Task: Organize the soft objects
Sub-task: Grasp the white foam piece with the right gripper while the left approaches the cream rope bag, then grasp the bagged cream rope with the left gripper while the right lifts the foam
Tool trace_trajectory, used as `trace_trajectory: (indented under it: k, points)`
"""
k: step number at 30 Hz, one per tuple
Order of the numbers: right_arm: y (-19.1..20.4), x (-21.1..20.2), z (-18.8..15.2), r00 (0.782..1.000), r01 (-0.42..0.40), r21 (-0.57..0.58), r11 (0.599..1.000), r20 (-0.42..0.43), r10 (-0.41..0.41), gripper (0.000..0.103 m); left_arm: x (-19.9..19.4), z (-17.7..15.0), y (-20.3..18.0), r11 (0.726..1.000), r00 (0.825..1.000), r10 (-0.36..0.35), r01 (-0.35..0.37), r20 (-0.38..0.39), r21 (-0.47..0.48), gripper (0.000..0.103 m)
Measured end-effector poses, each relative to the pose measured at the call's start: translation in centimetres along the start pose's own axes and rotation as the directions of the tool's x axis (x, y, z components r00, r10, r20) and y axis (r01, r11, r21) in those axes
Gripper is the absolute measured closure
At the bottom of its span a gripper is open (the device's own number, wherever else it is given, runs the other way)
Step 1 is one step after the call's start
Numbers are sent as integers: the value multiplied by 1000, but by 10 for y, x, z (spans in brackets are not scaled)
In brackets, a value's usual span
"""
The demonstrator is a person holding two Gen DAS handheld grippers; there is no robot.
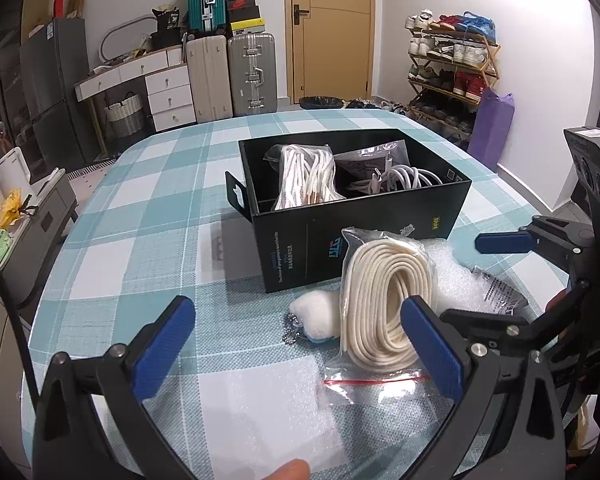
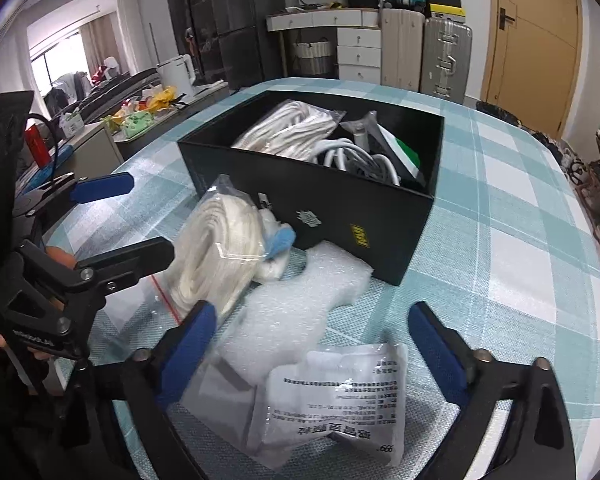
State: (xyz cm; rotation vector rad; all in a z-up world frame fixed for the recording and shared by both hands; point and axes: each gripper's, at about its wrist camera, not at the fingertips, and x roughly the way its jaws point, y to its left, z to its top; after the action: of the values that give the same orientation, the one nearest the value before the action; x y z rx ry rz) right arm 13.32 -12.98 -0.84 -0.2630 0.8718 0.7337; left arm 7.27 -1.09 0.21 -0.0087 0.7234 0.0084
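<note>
Nearest my right camera, low in the frame, lies the white printed packet (image 2: 332, 396), flat on the checked tablecloth (image 2: 500, 280). My right gripper (image 2: 312, 344) stands over it with its jaws apart, one on each side, and no pad is pressing on it. I judge it light, limp and a little slick, so I would pinch it across its middle, not at an edge that could fold away.

Just above it sits a sheet of bubble wrap (image 2: 300, 292), very light and springy, likely to drag along if I catch it. To the left of centre is the bagged cord coil (image 2: 216, 256), soft but bulkier, with a small plush keychain (image 2: 276, 248) tucked beside it.

In the left view my left gripper (image 1: 300, 344) hangs with jaws wide, holding nothing; its right pad shows in front of the coil, and I cannot tell whether it touches it.

The black box (image 1: 364, 240), upper centre, already holds bagged laces (image 1: 304, 176) and white cables (image 1: 404, 180). Its near wall stands between the packet and the inside.
</note>
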Motion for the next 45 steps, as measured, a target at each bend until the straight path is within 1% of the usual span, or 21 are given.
trace_trajectory:
  k: [1,5,7,8,10,13,18,23,26,28,31,33,35,36,37,38,39,40,42,43,45]
  points:
    - [1,0,0,1000,-3,-3,1000,0,3,17,-1,0,0,1000,1000,-1,1,2,1,0]
    - [0,1,-1,1000,-26,-5,1000,-7,26,23,-2,-1,0,1000,1000,-3,3,2,2,0]
    - [0,2,0,999,-35,-4,999,-9,35,33,-2,-1,-1,1000,1000,-2,2,1,3,0]
    - [0,3,0,999,-40,-3,999,-13,40,35,-3,-1,-2,1000,1000,-3,3,1,4,0]
    - [-1,2,0,998,-56,-5,998,-9,56,49,-3,-1,-4,1000,1000,-7,7,0,6,0]
    - [2,0,0,998,-57,-22,998,-5,57,61,-4,-1,-6,1000,1000,-12,12,-3,6,0]
    - [5,-8,1,998,-57,-47,997,14,58,62,-2,0,-7,1000,1000,-30,30,-10,4,0]
    - [4,-18,3,998,-55,-67,996,30,57,62,0,1,-11,997,996,-81,81,-24,18,0]
    - [0,-24,2,998,-51,-65,997,42,54,62,0,1,-17,995,996,-86,87,-19,48,1]
    - [-2,-26,2,998,-49,-67,997,42,52,62,1,0,-22,994,997,-73,74,-18,79,2]
    - [-5,-27,0,998,-44,-63,997,40,47,62,5,-1,-35,988,998,-48,51,-30,142,9]
    - [-7,-28,-1,998,-43,-58,997,39,45,62,9,-1,-42,984,999,-33,40,-42,174,11]
    - [-9,-28,-2,998,-40,-56,998,38,43,62,13,-1,-48,979,998,-31,41,-53,199,21]
    - [-9,-28,-2,998,-40,-55,998,38,43,62,16,0,-50,978,998,-33,45,-63,205,23]
    - [-9,-28,-3,998,-39,-54,998,39,42,62,18,0,-52,977,997,-33,47,-70,210,28]
    - [-10,-28,-3,998,-41,-53,998,39,43,62,18,0,-53,976,997,-38,52,-72,212,36]
    - [-10,-28,-3,998,-40,-52,998,39,42,62,19,0,-54,975,996,-46,61,-74,214,41]
    - [-10,-28,-3,998,-38,-51,998,39,40,62,19,1,-54,975,995,-61,76,-78,211,50]
    - [-10,-28,-3,998,-41,-51,998,40,43,62,19,0,-55,973,995,-70,85,-76,213,56]
    - [-11,-29,-3,998,-42,-51,998,41,44,62,18,1,-55,973,993,-85,100,-80,210,63]
    - [-11,-29,-3,998,-44,-49,998,43,46,62,16,2,-50,975,990,-115,128,-82,179,67]
